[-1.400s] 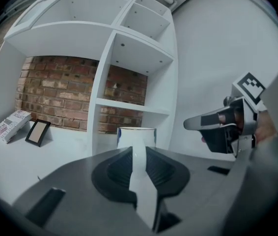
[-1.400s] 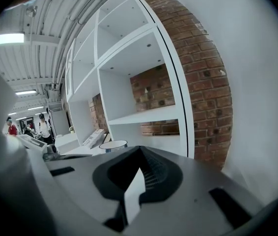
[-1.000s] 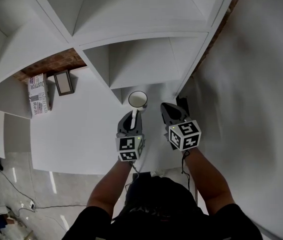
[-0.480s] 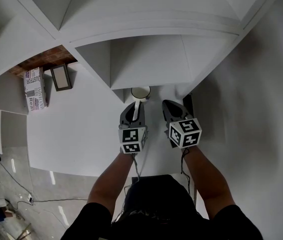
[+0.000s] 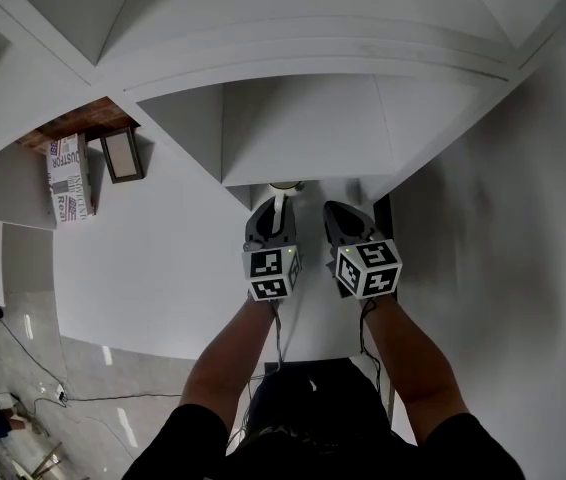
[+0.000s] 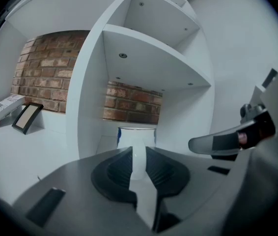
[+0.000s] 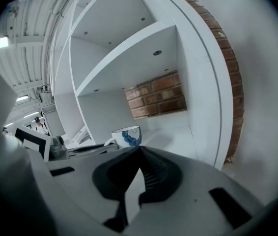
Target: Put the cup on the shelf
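Note:
A white cup with blue markings sits at the mouth of the lower right compartment of the white shelf. My left gripper is shut on its handle, which shows as a white strip between the jaws. In the head view only the cup's near rim shows under the shelf board. My right gripper hangs just to the right of the cup, its jaws closed on nothing.
A printed box and a small picture frame stand in the compartment to the left, past a white divider. Red brick backs the compartments. A white wall runs along the right side.
Both grippers have moved forward toward the shelf. The cup, fully visible in front of the shelf a second ago, has slid under the shelf board into the compartment's mouth.

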Action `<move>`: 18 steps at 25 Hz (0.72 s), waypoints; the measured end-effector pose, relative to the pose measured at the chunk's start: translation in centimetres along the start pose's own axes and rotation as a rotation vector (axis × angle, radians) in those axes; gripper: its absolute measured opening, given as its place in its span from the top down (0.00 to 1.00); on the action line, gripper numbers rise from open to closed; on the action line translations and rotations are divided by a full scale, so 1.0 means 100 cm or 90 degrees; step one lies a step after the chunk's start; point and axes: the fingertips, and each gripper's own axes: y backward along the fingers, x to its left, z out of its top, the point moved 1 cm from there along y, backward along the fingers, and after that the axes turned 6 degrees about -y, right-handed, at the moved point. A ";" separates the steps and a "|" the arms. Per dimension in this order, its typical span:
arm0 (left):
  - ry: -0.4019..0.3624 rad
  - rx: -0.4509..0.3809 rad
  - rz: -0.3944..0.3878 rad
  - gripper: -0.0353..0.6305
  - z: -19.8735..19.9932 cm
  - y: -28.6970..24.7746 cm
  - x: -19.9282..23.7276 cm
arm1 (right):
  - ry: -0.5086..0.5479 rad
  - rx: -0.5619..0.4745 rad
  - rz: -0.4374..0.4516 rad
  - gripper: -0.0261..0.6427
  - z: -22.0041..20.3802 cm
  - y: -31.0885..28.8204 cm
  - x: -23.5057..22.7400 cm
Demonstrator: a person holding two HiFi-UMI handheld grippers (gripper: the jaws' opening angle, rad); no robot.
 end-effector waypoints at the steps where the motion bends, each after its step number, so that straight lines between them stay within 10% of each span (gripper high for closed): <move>1: 0.001 -0.002 0.001 0.86 0.001 -0.003 0.001 | -0.001 0.000 0.001 0.96 0.000 -0.002 0.000; 18: -0.035 0.003 -0.002 0.86 0.000 -0.027 0.007 | -0.058 0.005 0.002 0.96 -0.014 -0.020 -0.004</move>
